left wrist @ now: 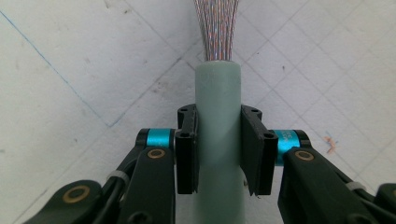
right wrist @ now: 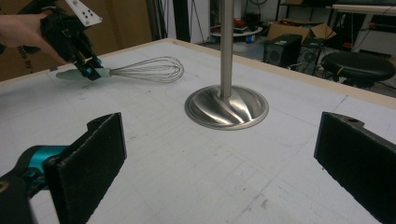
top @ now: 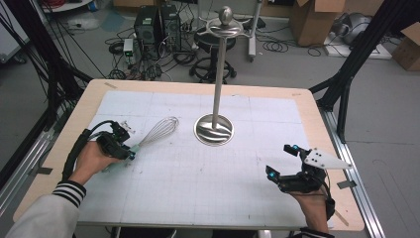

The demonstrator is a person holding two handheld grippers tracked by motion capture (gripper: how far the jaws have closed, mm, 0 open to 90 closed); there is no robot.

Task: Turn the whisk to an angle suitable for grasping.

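We are clamping left gripper (left wrist: 218, 144) on whisk (top: 159, 131), 2 pads pressing pale green handle (left wrist: 218, 140) from both sides. Whisk is lying flat on white gridded mat (top: 198, 173), wire loops pointing toward steel stand (top: 214, 128), near its round base. We are holding right gripper (top: 281, 161) low over mat's right part, jaws spread wide, gripping nothing.
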